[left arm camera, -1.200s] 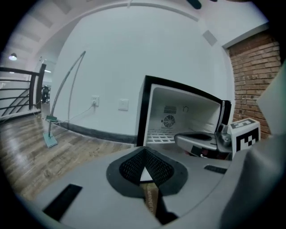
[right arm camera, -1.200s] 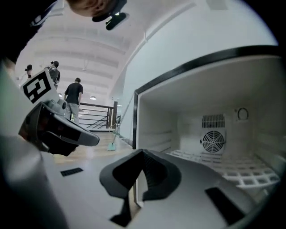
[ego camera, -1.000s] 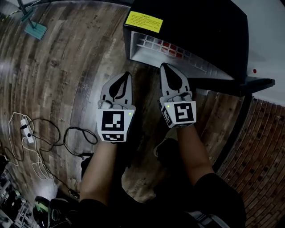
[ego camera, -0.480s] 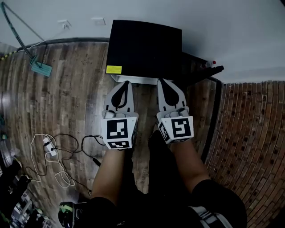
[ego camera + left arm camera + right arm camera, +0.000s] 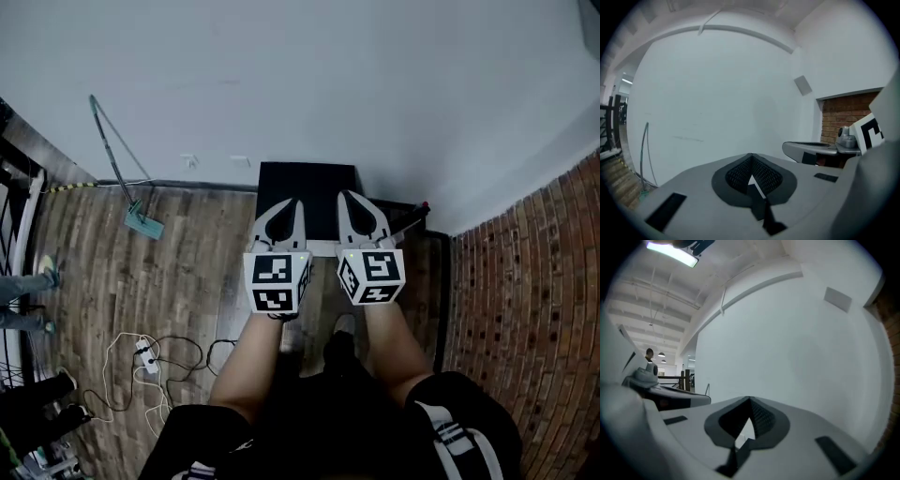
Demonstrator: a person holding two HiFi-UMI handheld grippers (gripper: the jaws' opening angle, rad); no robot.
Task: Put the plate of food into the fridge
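I am looking down at the fridge (image 5: 307, 192), a black box standing against the white wall (image 5: 328, 84). Its door (image 5: 412, 219) is hanging open on the fridge's right side. I am holding both tools side by side on the near side of the fridge, pointing at that wall. The left gripper (image 5: 296, 203) is pinching fully narrow, its mesh pads meeting with nothing between them. The right gripper (image 5: 344, 198), just beside it, is doing the same. No view is showing me the plate of food, so I cannot tell where it is sitting. A long-handled mop (image 5: 139, 217) is leaning on the wall well to the fridge's left. A power strip (image 5: 145, 354) with cables is lying on the wooden floor (image 5: 187, 262), nearer me than the fridge. A brick wall (image 5: 525, 281) is running along the fridge's right.
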